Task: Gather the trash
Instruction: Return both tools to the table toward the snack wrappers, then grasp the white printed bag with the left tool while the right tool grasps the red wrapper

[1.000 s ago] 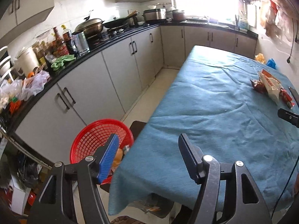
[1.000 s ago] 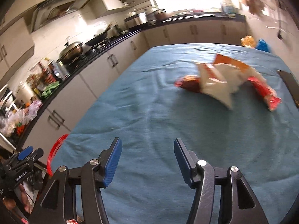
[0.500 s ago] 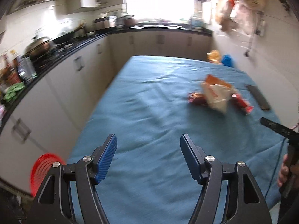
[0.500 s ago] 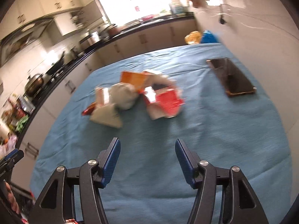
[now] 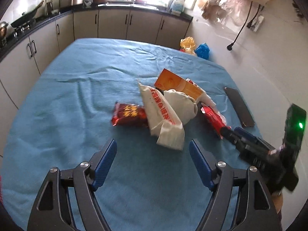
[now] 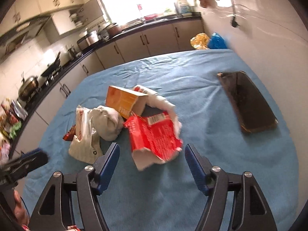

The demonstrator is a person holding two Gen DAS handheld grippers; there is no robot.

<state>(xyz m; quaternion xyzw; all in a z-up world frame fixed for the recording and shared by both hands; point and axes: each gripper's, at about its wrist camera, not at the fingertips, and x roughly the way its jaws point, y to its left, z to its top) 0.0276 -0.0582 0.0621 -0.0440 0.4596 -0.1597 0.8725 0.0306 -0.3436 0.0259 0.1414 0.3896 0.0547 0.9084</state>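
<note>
A pile of trash lies mid-table on the blue cloth (image 5: 77, 100). It holds a white plastic bag with red print (image 5: 163, 119), a dark red snack packet (image 5: 129, 115), an orange carton (image 5: 177, 84), a crumpled white wad (image 5: 182, 104) and a torn red carton (image 6: 154, 134). My left gripper (image 5: 153, 165) is open and empty, just short of the white bag. My right gripper (image 6: 152, 167) is open and empty, its fingers either side of the near end of the torn red carton. The right gripper also shows in the left wrist view (image 5: 240, 136).
A black phone (image 6: 248, 102) lies on the cloth at the right, near the wall. A yellow bag (image 5: 187, 44) and a blue bag (image 5: 202, 51) sit past the table's far corner. Kitchen cabinets (image 5: 115, 25) and a counter run along the left and back.
Both grippers have swung from the table's left edge and the red basket toward the trash pile and closed in on it. Both stay open.
</note>
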